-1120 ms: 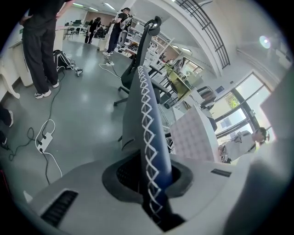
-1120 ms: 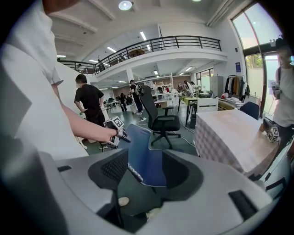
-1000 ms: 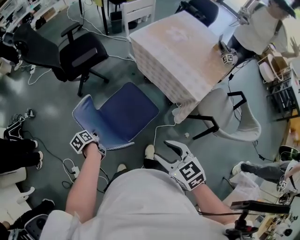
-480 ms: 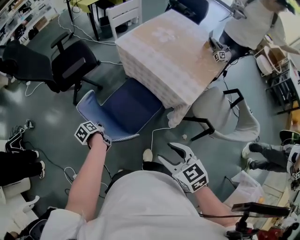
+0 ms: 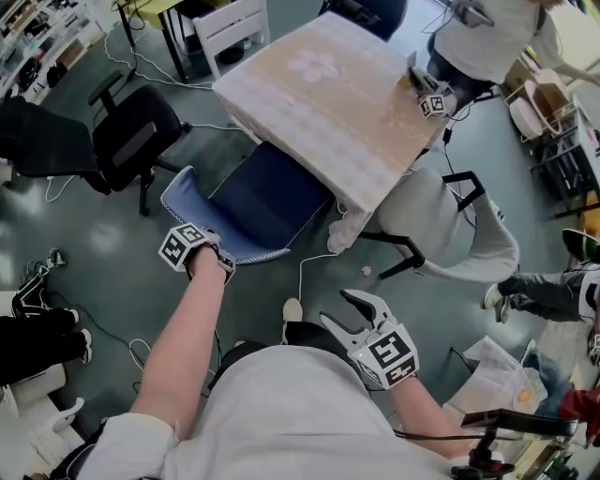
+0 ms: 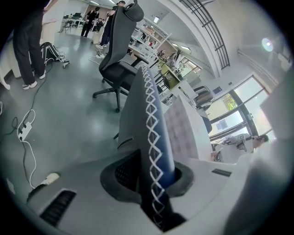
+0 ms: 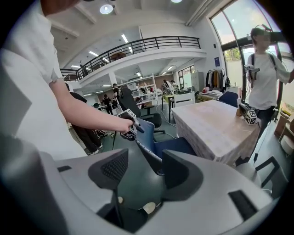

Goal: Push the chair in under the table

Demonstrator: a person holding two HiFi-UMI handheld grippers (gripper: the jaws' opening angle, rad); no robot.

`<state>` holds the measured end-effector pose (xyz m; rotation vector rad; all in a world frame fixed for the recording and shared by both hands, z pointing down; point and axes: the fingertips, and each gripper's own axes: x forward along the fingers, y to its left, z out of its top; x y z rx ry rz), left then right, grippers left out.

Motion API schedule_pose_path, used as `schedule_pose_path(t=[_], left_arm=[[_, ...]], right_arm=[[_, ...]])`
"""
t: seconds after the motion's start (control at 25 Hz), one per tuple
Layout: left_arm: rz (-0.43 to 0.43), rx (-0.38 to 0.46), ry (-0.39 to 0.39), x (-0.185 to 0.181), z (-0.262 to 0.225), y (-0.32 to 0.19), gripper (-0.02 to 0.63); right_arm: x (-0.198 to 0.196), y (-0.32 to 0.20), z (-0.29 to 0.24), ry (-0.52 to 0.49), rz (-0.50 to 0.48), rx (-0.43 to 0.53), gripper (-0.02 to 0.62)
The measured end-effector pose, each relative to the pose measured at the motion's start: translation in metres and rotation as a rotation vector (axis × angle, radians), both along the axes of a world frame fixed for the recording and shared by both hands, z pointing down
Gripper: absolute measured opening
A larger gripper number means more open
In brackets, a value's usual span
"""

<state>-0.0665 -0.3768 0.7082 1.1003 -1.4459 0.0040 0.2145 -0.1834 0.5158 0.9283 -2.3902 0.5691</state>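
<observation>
A blue chair [image 5: 267,202] with a white-stitched edge stands at the table [image 5: 328,94], which wears a pale patterned cloth; the far part of the seat sits under the cloth's edge. My left gripper [image 5: 217,257] holds the top edge of the chair's backrest [image 6: 149,119]. That edge fills the gap between the jaws in the left gripper view, and the pads [image 6: 124,172] are on it while the jaws are opening. My right gripper [image 5: 342,309] hangs open near my body, with nothing between its fingers and apart from the chair.
A black office chair [image 5: 131,141] stands left of the table, a white armchair [image 5: 441,225] at its right corner and a white chair [image 5: 234,23] behind it. Another marker-cube gripper [image 5: 431,101] lies on the table. Cables [image 5: 309,267] cross the floor. A person [image 5: 487,42] stands beyond.
The blue chair has slid toward the table, its seat going farther under the cloth, with my left gripper moving along on the backrest. My right gripper has shifted only a little.
</observation>
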Motion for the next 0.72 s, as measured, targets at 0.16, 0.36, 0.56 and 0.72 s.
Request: schedule_pose_path(t=[0.16,0.36,0.56,0.72], left_arm=[[0.016,-0.001,0.004,0.014,0.001,-0.011,0.087],[0.064,-0.023,-0.01,0.012,-0.003,-0.01,0.127],[0.059,-0.03,-0.073,-0.004,-0.018,0.002,0.155],[0.106,0.058,-0.1,-0.012,-0.044,0.002,0.161]], right_arm=[[0.003,0.003,0.004,-0.004,0.003,-0.012,0.242],[-0.003,0.007,0.003,-0.002,0.007,-0.018,0.242],[-0.024,0.018,-0.006,0.002,0.003,0.003,0.242],[-0.036,0.028,-0.01,0.01,0.013,0.023,0.242]])
